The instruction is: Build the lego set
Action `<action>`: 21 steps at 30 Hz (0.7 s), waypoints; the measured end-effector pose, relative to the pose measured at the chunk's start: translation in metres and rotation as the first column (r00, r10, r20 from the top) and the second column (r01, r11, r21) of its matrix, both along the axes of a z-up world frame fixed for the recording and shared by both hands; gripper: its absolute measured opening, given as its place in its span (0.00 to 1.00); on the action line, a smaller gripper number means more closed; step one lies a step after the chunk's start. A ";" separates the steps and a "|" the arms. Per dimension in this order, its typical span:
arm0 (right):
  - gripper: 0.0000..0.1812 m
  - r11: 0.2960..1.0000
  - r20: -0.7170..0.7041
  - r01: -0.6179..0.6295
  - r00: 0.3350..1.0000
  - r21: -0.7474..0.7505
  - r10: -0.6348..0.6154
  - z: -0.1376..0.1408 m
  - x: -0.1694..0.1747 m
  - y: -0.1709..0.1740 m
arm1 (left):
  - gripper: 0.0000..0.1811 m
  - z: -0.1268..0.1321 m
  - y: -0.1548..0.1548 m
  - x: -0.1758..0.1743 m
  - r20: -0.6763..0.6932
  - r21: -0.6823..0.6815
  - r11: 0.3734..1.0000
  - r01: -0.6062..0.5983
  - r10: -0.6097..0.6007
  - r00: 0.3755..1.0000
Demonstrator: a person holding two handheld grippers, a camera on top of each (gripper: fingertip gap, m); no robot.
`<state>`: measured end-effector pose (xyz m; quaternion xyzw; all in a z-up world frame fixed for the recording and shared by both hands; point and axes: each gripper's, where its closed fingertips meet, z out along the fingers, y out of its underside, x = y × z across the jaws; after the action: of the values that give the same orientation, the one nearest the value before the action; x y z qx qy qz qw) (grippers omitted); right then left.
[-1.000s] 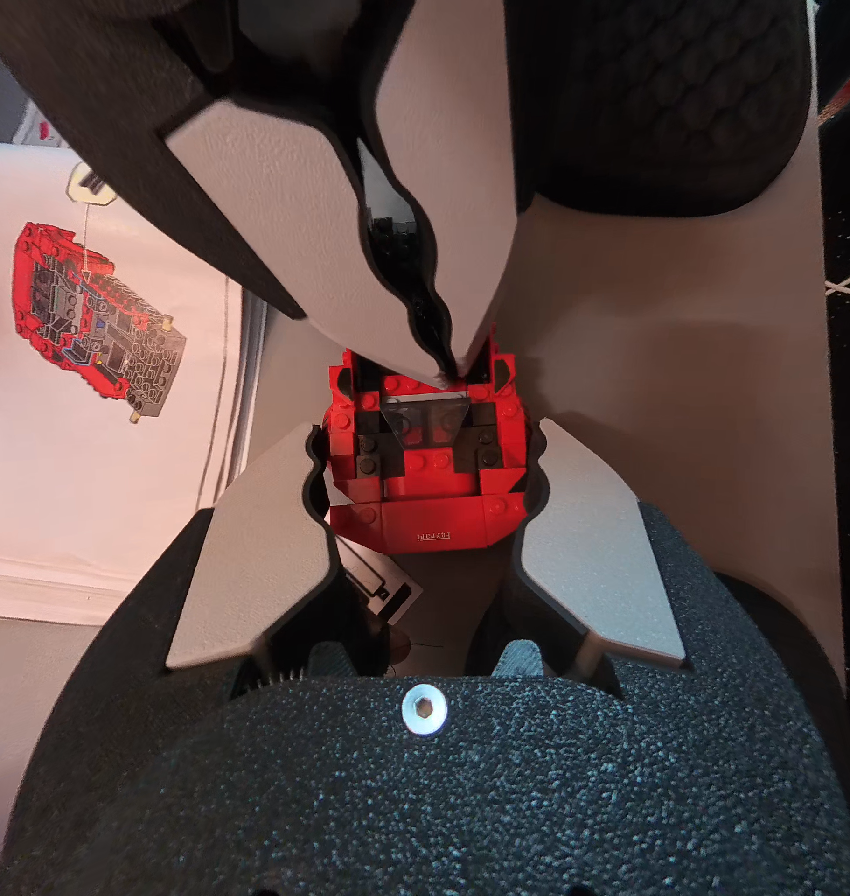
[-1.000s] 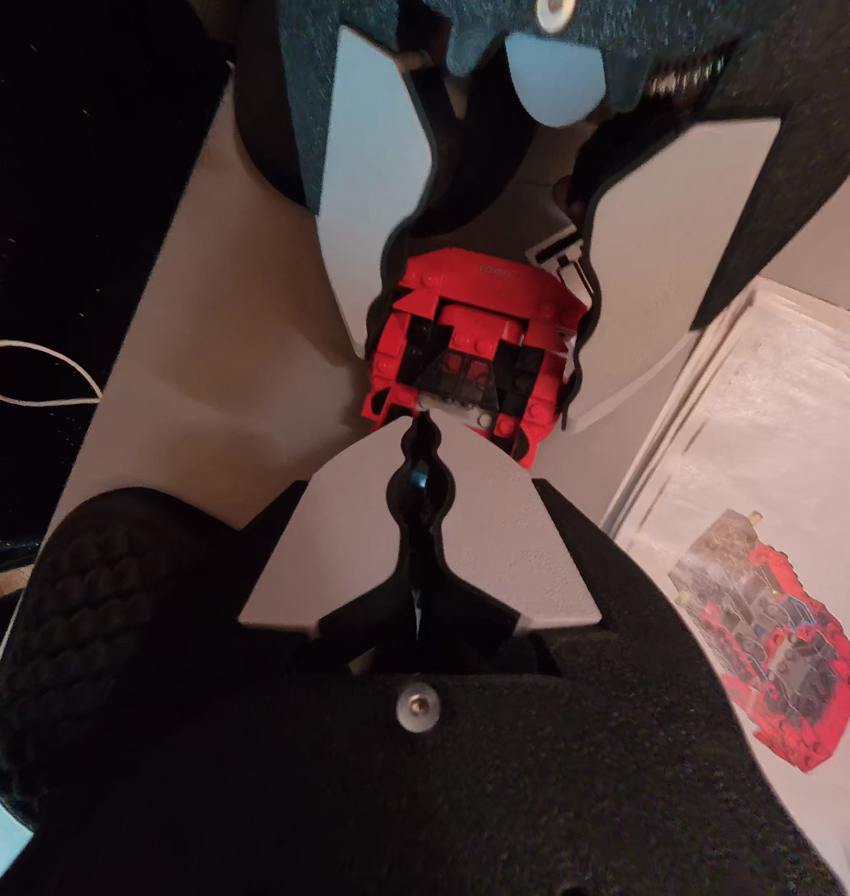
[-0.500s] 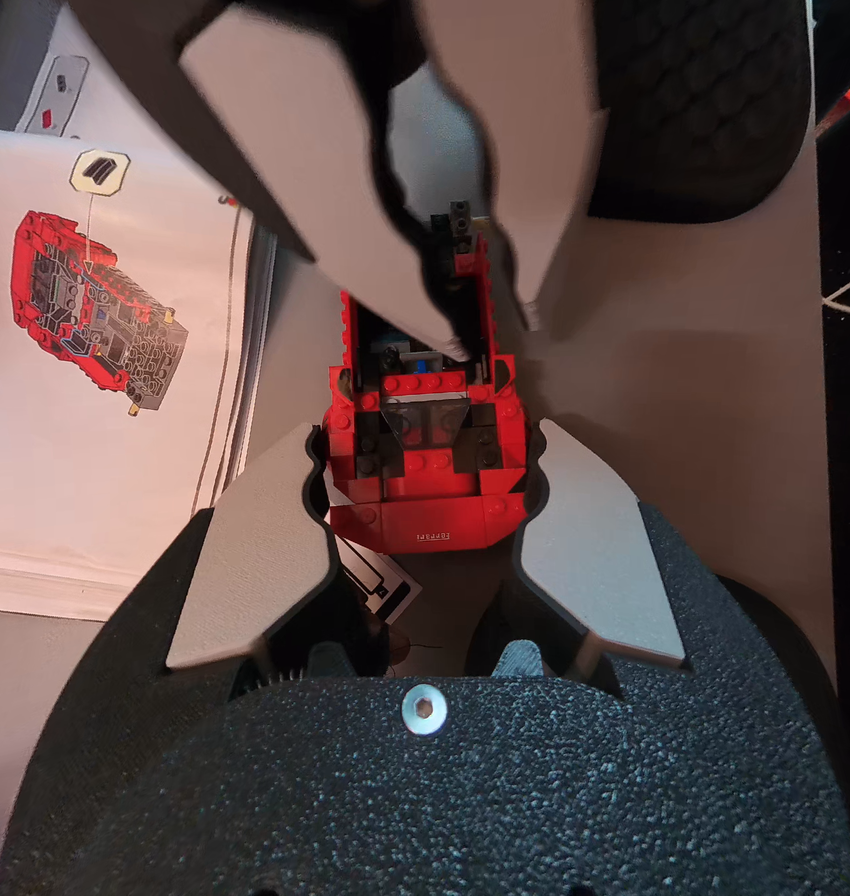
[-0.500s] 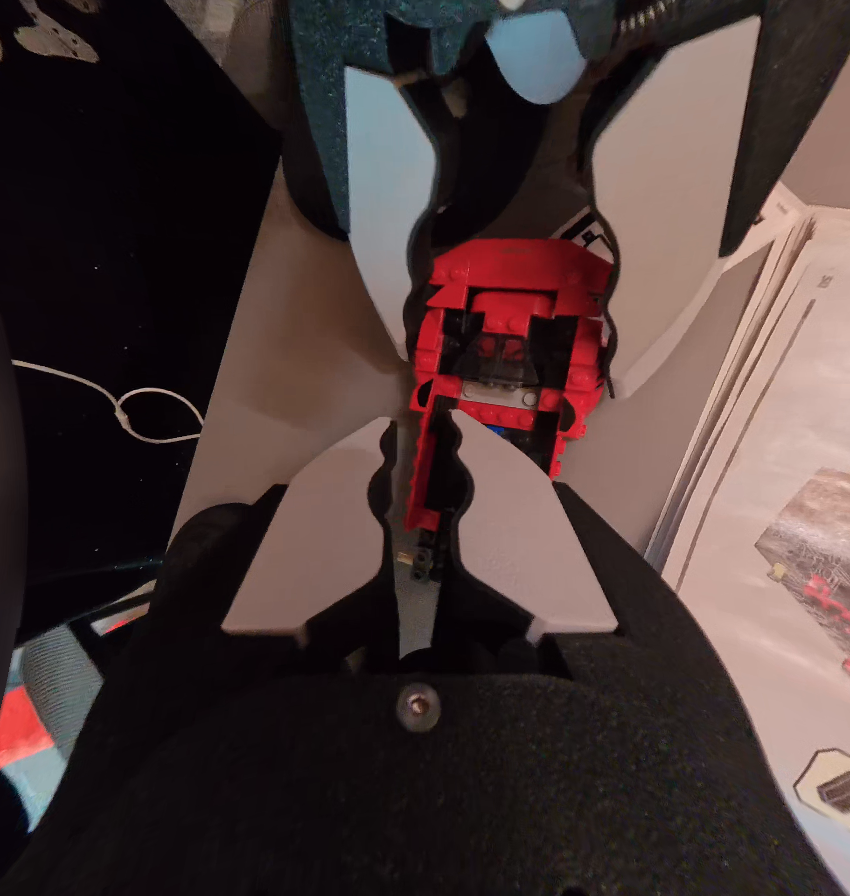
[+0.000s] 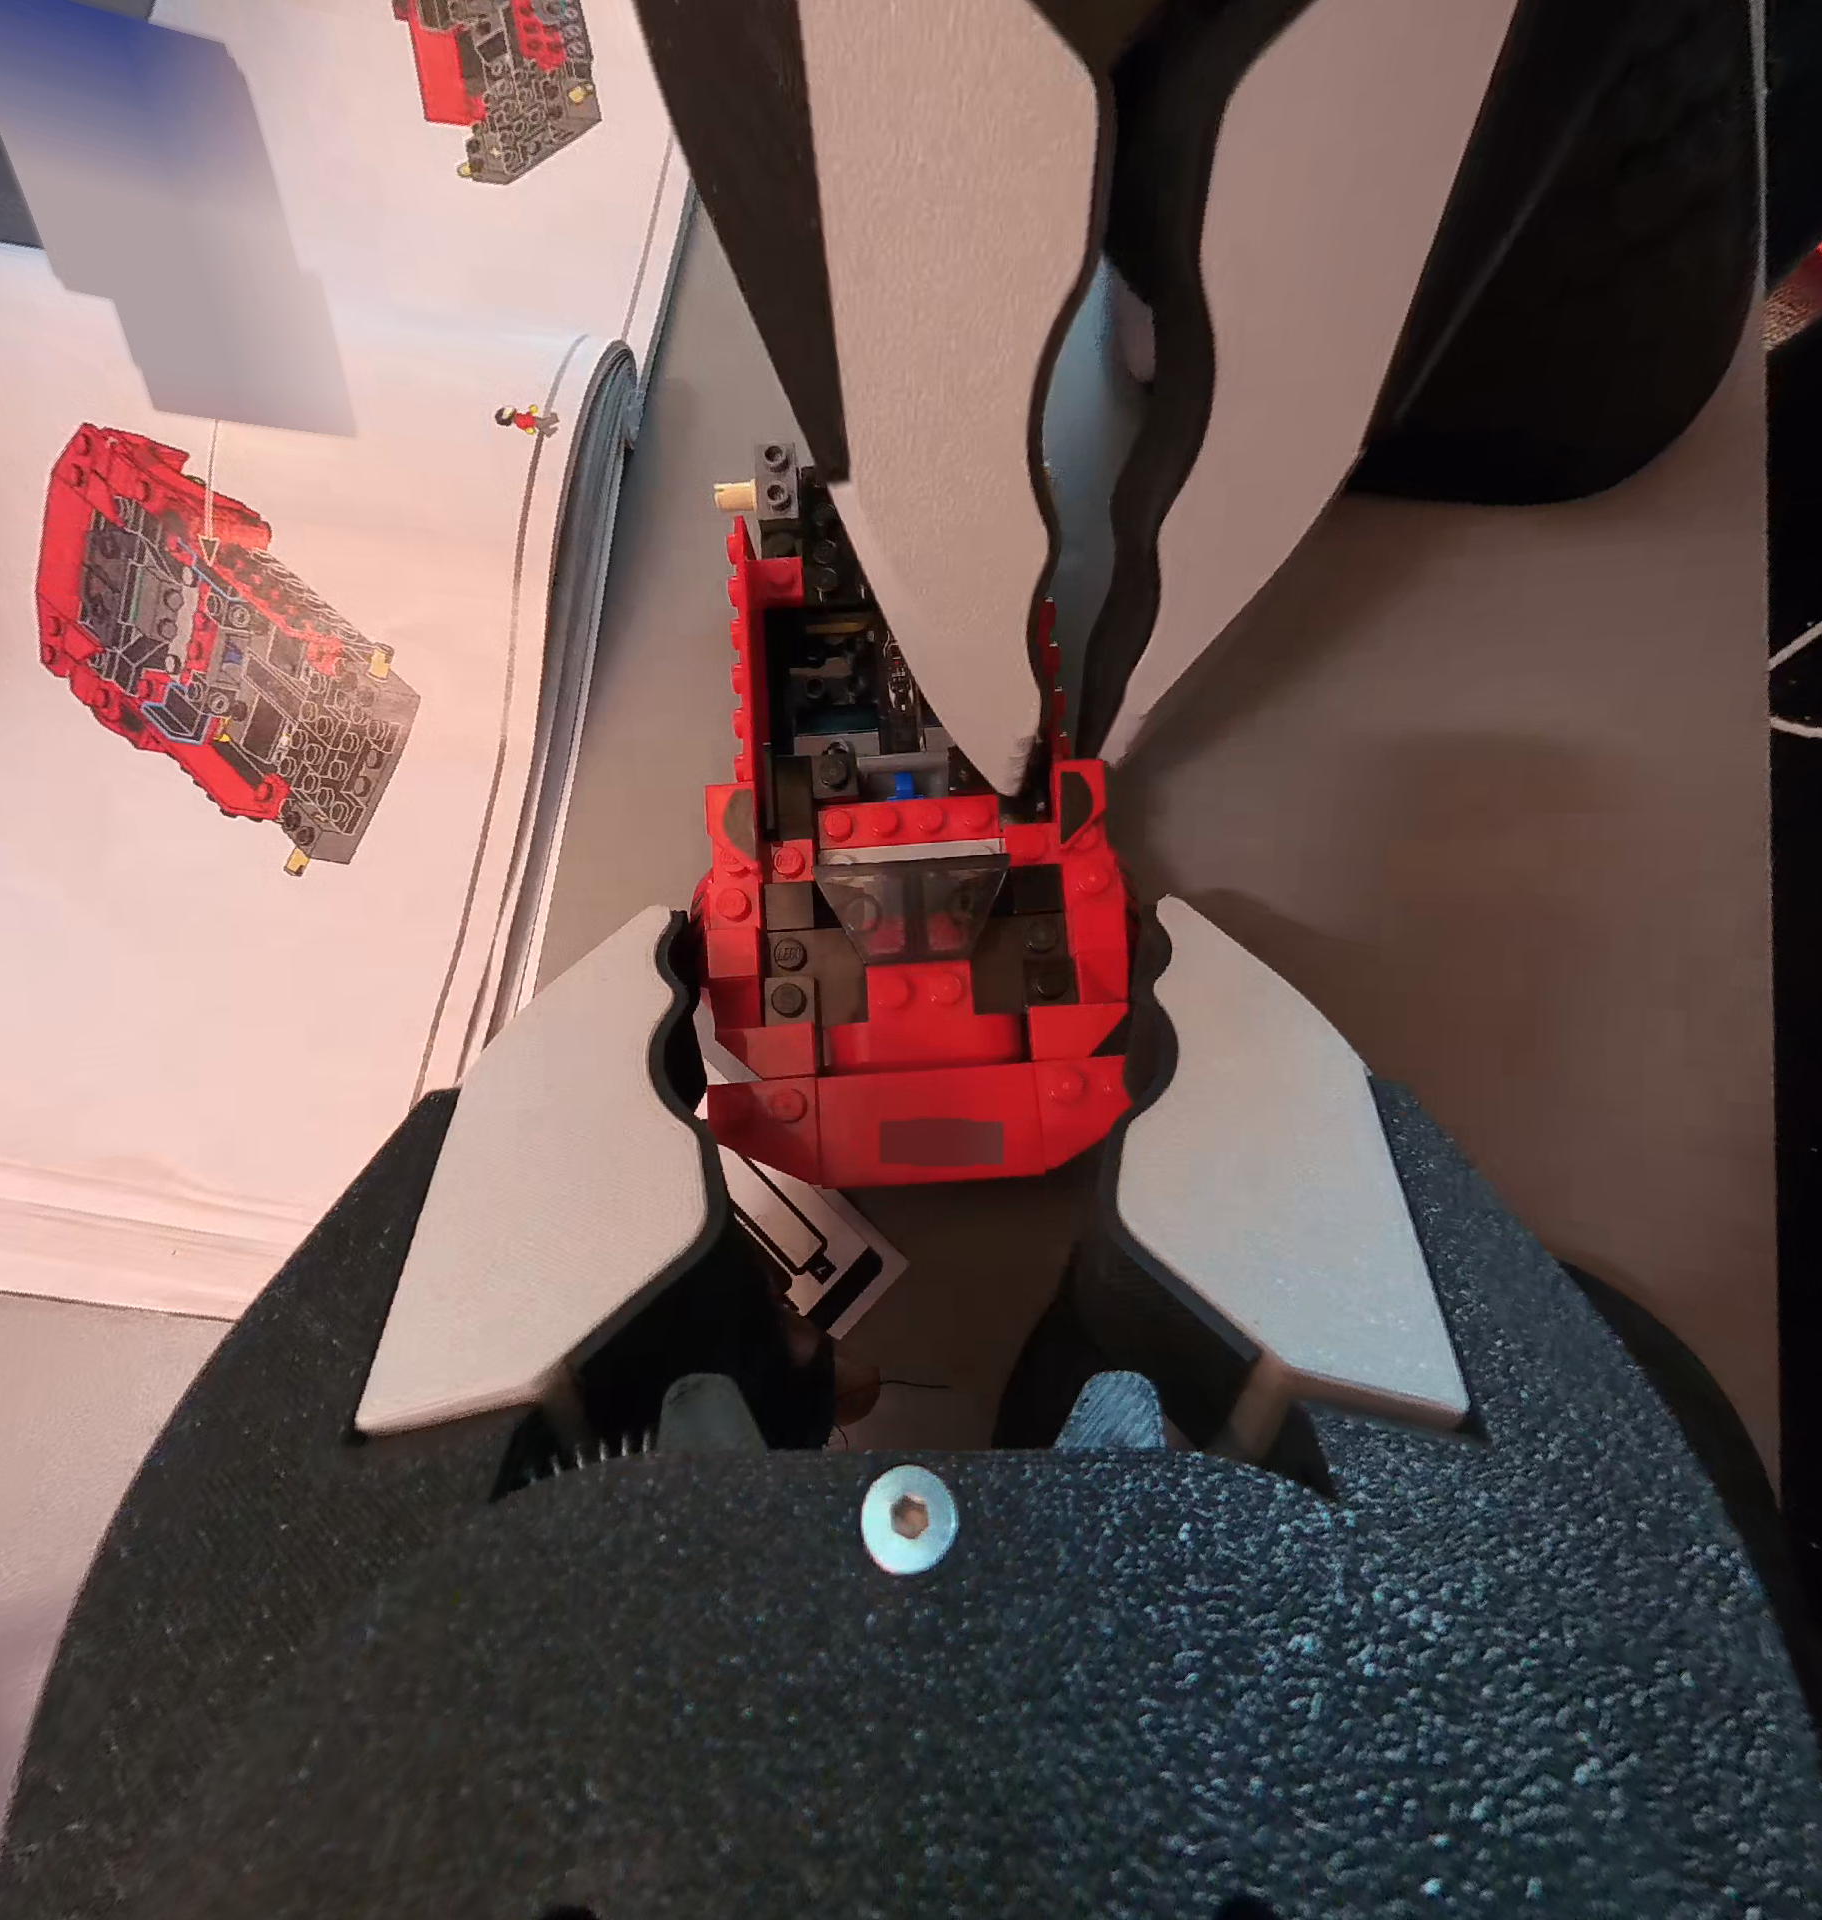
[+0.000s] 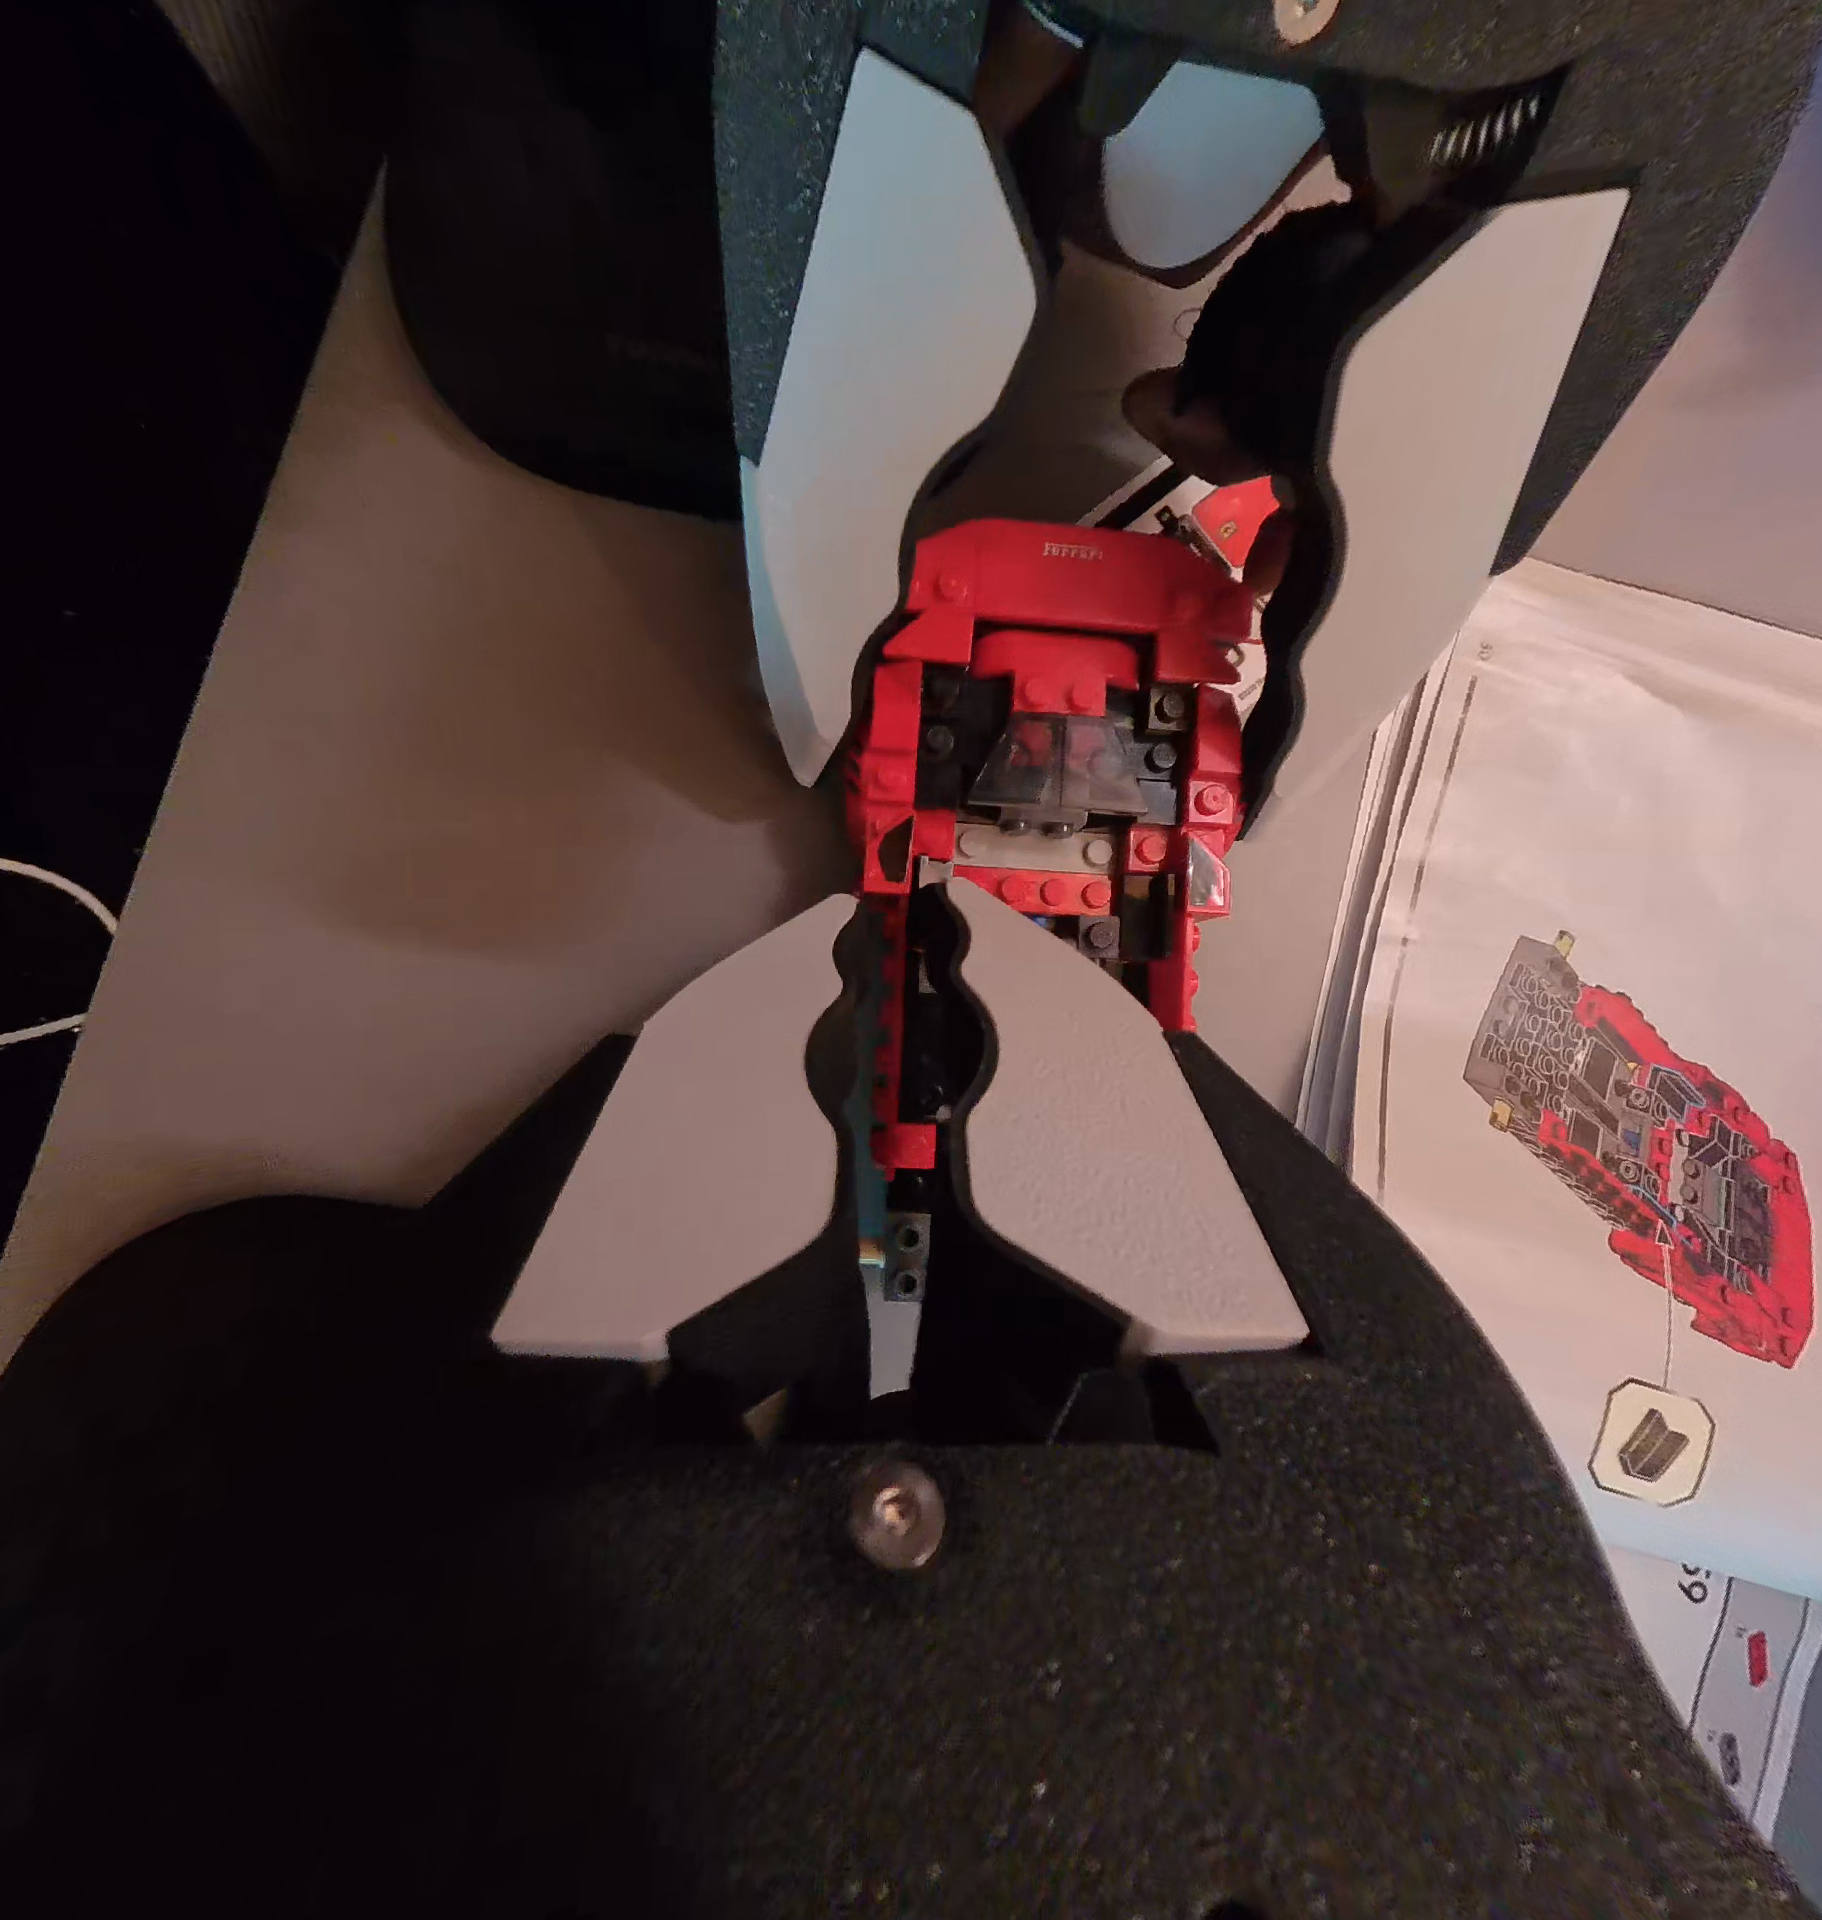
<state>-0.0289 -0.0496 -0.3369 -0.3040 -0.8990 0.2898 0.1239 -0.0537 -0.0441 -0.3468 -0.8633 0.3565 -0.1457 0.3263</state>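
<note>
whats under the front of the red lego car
A white printed card pokes out from beneath the red lego car, lying on the table. The car and the left tool cover the rest.

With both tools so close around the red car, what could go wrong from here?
1. The right tool has its fingers astride one thin red side wall of the car. A sideways push might snap that wall off.
2. The left tool clamps the car's front from both sides. A tighter squeeze or a twist might loosen bricks there.
3. The two tools nearly meet over the car, so they might collide.
</note>
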 end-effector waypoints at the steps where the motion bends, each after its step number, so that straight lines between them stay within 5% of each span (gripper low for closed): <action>1: 0.05 1.000 -0.003 0.000 1.000 0.006 0.000 0.000 0.000 0.000 | 0.44 0.000 0.000 0.000 -0.002 0.001 1.000 0.000 0.000 1.000; 21: 0.03 0.997 0.106 -0.001 0.994 0.079 -0.008 -0.002 0.000 0.002 | 0.44 0.000 0.001 -0.001 -0.016 0.011 1.000 -0.002 0.002 1.000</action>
<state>-0.0289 -0.0476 -0.3387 -0.3154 -0.9146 0.2372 0.0884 -0.0544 -0.0427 -0.3473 -0.8630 0.3591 -0.1367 0.3281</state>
